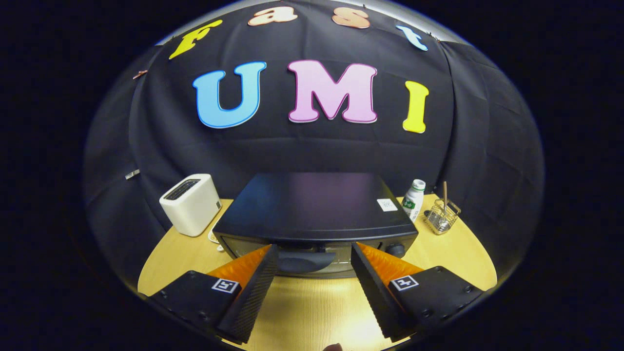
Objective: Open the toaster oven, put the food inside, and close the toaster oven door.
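In the gripper view, the gripper (314,251) has its fingers spread wide, pinching nothing. The black toaster oven (314,207) stands at 12 o'clock, just ahead of the fingertips, door closed; its handle (304,262) lies between them. A white toaster (191,204) stands at 10 o'clock, a bottle (413,199) at 2 o'clock.

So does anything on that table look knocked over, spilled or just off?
Nothing stands out. The toaster oven sits square with its door shut, and the white toaster, bottle and wire basket stand upright. The open gripper flanks the door handle.
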